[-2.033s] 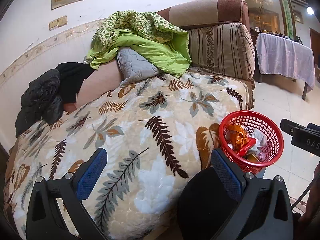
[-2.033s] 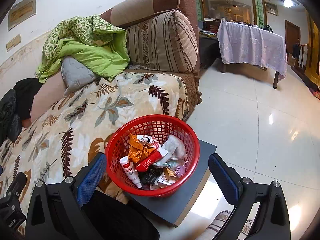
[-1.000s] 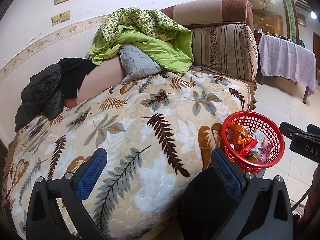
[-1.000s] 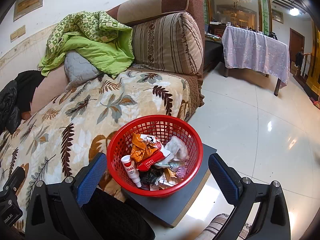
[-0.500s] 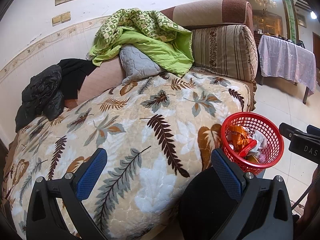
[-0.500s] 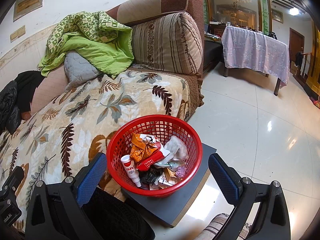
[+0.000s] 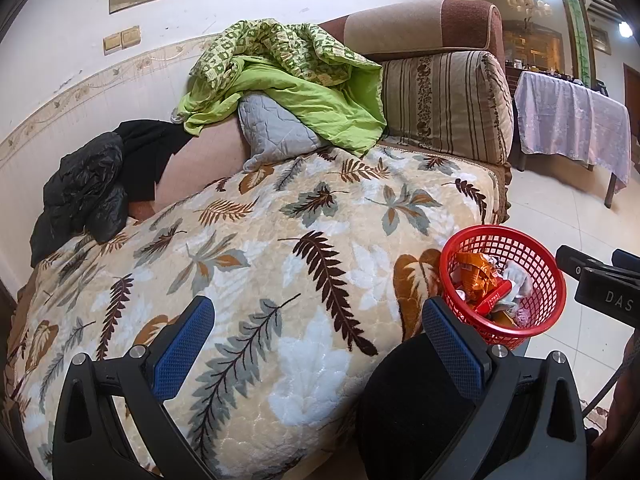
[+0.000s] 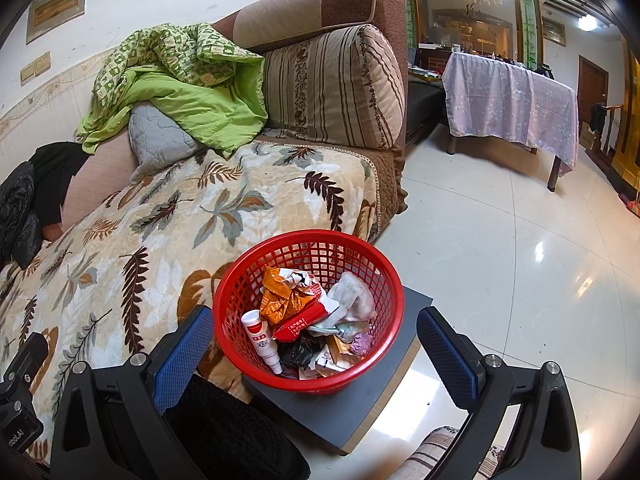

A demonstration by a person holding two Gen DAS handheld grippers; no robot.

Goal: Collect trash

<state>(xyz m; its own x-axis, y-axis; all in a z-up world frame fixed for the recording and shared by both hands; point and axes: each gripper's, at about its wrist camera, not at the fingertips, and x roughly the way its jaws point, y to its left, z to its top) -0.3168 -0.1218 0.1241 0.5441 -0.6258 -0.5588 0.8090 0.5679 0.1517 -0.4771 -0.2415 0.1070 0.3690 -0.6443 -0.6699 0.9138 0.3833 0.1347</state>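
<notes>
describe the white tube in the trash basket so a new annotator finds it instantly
Start at the sofa's leaf-print blanket; beside its end, a red mesh basket sits on a dark grey board. The white tube leans against the basket's left inner wall: the only white cylinder with red bands, beside the orange wrapper.

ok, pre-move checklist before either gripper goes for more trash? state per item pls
1. Left gripper open and holding nothing: ok.
2. Right gripper open and holding nothing: ok.
3. Red basket upright on the dark grey stand: ok.
4. Room left in the basket: ok; the orange wrapper, white tube and other scraps sit below the rim.
5. Loose trash on the leaf-print blanket: cannot tell; none shows, but the green quilt and black jacket could hide some.
6. Basket's seating: not ok; its far side looks to overhang the stand's edge, so avoid nudging it.
</notes>
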